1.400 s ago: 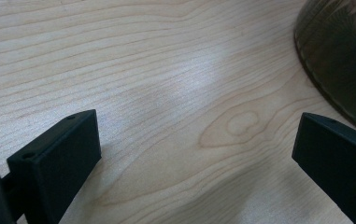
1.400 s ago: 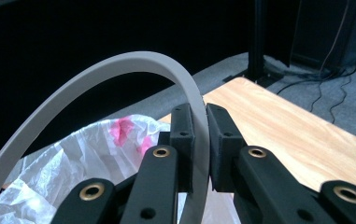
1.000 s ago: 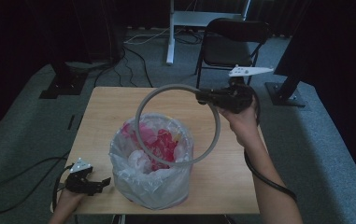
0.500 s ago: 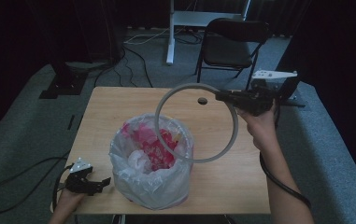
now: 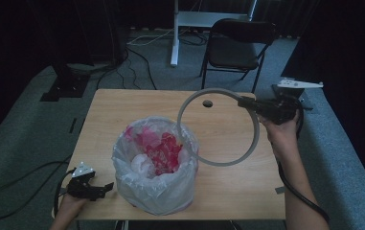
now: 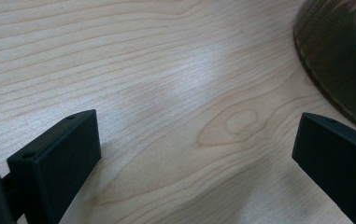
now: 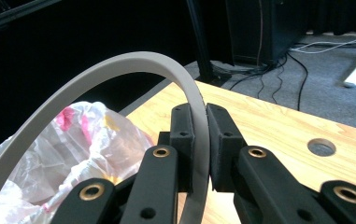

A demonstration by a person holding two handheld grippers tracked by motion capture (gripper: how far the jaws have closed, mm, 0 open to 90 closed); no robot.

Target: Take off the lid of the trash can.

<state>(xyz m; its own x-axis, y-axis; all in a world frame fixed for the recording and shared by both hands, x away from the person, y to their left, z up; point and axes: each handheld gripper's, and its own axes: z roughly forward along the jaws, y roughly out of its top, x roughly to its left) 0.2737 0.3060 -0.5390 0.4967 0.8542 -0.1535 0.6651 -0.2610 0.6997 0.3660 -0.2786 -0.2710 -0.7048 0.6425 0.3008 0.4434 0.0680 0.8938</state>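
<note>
From the high view I see a bin (image 5: 155, 191) lined with a clear bag (image 5: 122, 160) on the desk (image 5: 228, 191), holding pink and white scraps I can't identify. My right gripper (image 5: 253, 104) clamps a grey ring (image 5: 254, 139) held above the desk.

Left gripper view: the left gripper (image 6: 194, 154) gapes wide, empty, with the bin's edge cut off.

Right gripper view: the jaws pinch the ring.

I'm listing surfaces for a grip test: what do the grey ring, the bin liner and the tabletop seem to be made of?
The grey ring looks like matte moulded plastic: even colour, no shine, though the look leaves it open. The bin liner is thin translucent plastic film, crinkled and glossy. The tabletop shows pale wood grain with a knot and a soft sheen, either wood or a wood-look laminate.
</note>
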